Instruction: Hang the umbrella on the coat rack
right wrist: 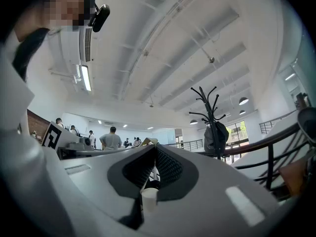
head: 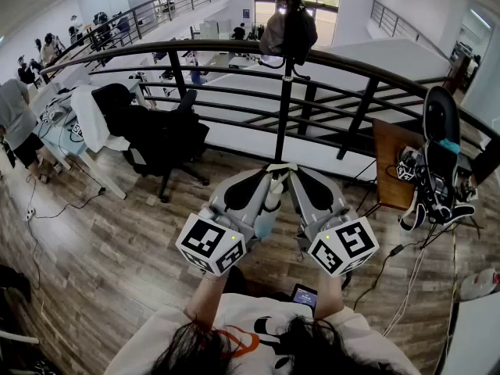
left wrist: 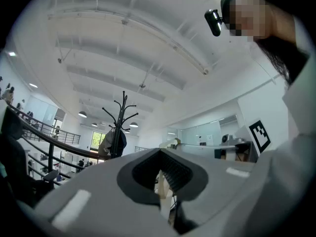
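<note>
A pale folded umbrella point(head: 269, 203) is held upright between both grippers, close in front of my chest. My left gripper point(head: 264, 176) is shut on its cream fabric point(left wrist: 162, 181). My right gripper point(head: 297, 175) is shut on it too, and the white round handle end point(right wrist: 149, 199) shows below its jaws. The black coat rack point(head: 284, 100) stands straight ahead against the railing, beyond both grippers and apart from them. A dark bag point(head: 287, 34) hangs near its top. The rack point(left wrist: 120, 127) shows left of the left gripper point(left wrist: 160, 156), and the rack point(right wrist: 212, 116) shows right of the right gripper point(right wrist: 154, 153).
A curved black railing point(head: 355, 92) runs behind the rack, with a drop to a lower floor beyond. A black office chair point(head: 160, 137) stands at the left. At the right are a wooden board point(head: 391, 166), a stand with gear point(head: 439, 158) and floor cables point(head: 406, 287).
</note>
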{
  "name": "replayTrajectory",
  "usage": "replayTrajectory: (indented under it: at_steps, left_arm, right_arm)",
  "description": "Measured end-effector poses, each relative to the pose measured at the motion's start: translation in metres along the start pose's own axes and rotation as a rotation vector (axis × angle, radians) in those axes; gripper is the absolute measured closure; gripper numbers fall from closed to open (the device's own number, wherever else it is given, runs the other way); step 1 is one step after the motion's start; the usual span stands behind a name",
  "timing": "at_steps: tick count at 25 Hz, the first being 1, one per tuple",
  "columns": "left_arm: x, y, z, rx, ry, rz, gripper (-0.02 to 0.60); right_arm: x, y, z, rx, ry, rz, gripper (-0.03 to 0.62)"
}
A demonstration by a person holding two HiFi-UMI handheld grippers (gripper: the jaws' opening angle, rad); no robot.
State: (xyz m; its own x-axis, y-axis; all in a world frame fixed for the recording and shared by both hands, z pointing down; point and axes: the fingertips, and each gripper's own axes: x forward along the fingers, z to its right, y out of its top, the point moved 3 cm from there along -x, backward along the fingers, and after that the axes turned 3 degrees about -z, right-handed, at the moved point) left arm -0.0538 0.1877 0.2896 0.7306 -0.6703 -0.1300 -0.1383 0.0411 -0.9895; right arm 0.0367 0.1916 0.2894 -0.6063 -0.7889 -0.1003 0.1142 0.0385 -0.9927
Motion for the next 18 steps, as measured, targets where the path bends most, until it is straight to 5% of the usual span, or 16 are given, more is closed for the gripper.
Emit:
replayTrajectory:
  at_steps: [18]
  left_arm:
    - [0.021,-0.019,0.016,-0.035,-0.011,-0.04,0.581]
  right_arm:
    - [-0.012,-0.011,0.017,0.041,0.034,0.002,0.566]
